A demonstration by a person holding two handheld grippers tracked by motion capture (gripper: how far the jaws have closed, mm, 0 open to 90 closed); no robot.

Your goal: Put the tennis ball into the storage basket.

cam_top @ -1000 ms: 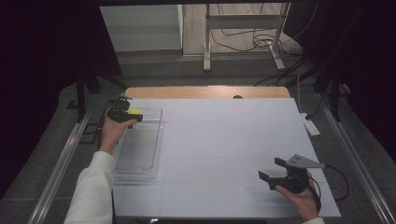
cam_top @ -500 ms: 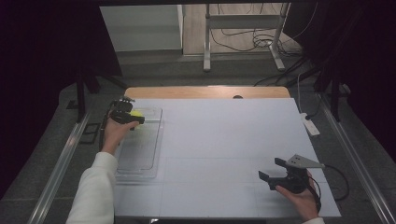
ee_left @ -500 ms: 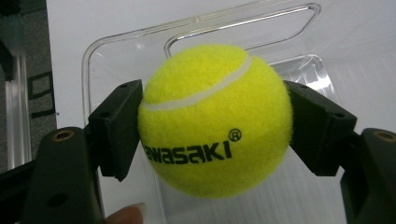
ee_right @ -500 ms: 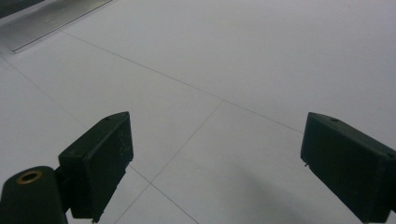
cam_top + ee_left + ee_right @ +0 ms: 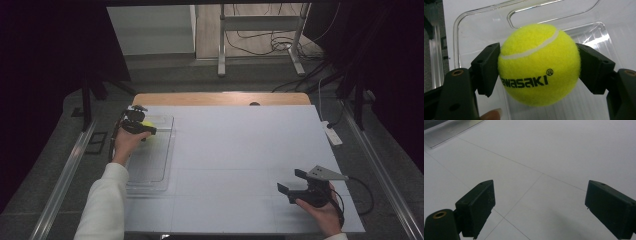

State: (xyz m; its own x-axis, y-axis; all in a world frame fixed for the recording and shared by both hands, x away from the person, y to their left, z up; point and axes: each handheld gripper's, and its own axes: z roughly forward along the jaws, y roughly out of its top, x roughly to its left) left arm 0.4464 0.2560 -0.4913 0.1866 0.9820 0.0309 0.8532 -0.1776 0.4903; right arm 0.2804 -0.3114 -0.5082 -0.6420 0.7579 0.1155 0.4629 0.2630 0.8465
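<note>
My left gripper has barely moved this past second; its fingers clamp the tennis ball over the clear tray's far end, near the bench's far left corner. Release looks next. My right gripper idles wide.

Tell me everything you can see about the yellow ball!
The tennis ball is bright yellow and fuzzy like felt, with a curved white seam across its top and black letters reading "awasaki" beside a small circled R. It looks whole, round and clean. The left gripper holds it, one black finger pressed on each side. It sits above the far end of a clear plastic bin at the table's left side. Whether it touches the bin cannot be told.
</note>
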